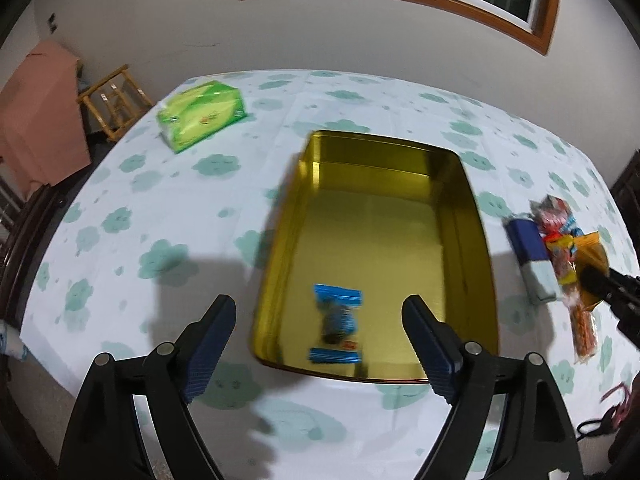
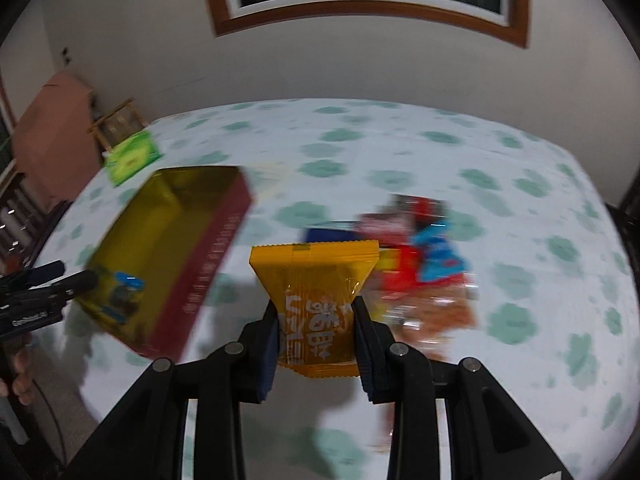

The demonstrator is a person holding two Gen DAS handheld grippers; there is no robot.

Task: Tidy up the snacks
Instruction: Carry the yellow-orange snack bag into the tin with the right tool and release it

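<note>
A gold tin box (image 1: pixel 472 216) with a dark red outside (image 2: pixel 208 264) lies open on the clouded tablecloth. One blue snack packet (image 1: pixel 336 322) rests on its floor. My left gripper (image 1: pixel 320 312) hangs open above that packet, with nothing between its fingers. In the right wrist view my right gripper (image 2: pixel 316 320) is shut on a yellow snack packet (image 2: pixel 316 280), lifted off the table. A pile of snacks (image 2: pixel 424 256) lies behind it, to the right of the tin. The same pile (image 1: pixel 568 248) shows at the right of the left wrist view, beside the right gripper's tip (image 1: pixel 600 282).
A green tissue pack (image 1: pixel 202 114) sits at the far left of the table. A blue and white box (image 1: pixel 530 256) lies by the snack pile. A wooden stool (image 1: pixel 114 98) and pink cabinet (image 1: pixel 36 120) stand beyond the table's left edge.
</note>
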